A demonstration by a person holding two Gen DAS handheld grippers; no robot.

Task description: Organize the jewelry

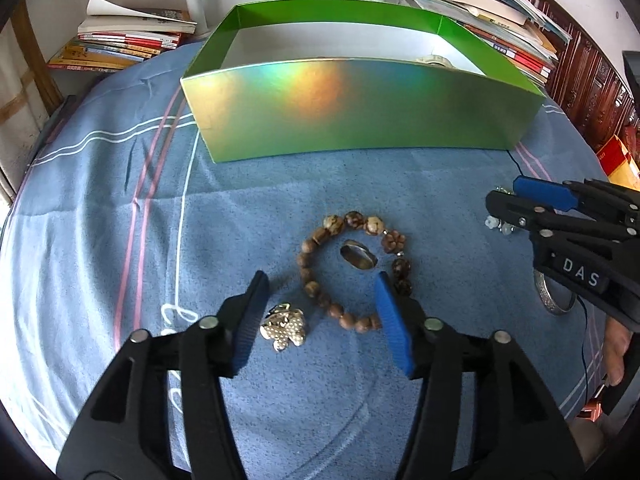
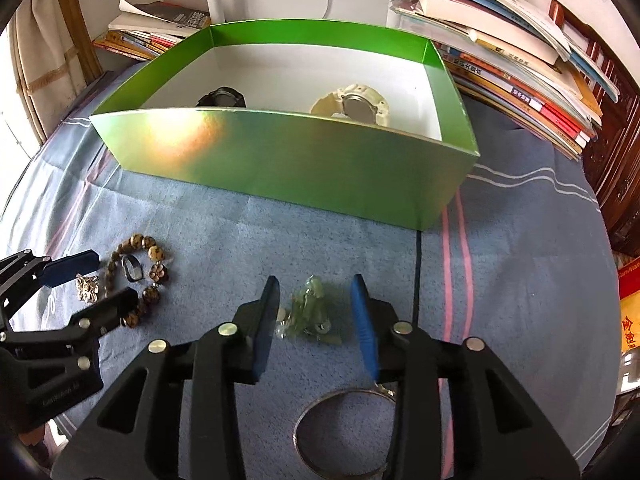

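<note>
On the blue cloth lies a brown bead bracelet [image 1: 336, 222] with a dark ring [image 1: 359, 260] inside its loop. A sparkly silver brooch [image 1: 284, 330] lies to its left. My left gripper [image 1: 322, 276] is open above them, with the brooch by its left pad and the bracelet's near beads by its right pad. My right gripper [image 2: 316, 280] is open with a pale green glass ornament [image 2: 312, 312] between its pads, which do not press it. A silver bangle [image 2: 320, 440] lies under the right gripper. The green box [image 2: 280, 168] behind holds a black watch [image 2: 222, 98] and a cream watch [image 2: 352, 108].
Stacks of books [image 2: 520, 80] stand behind and to the right of the box, with more books [image 1: 120, 40] at the back left. A thin black cable [image 2: 416, 272] runs from the box toward me. A red and yellow carton [image 2: 630, 312] sits at the right edge.
</note>
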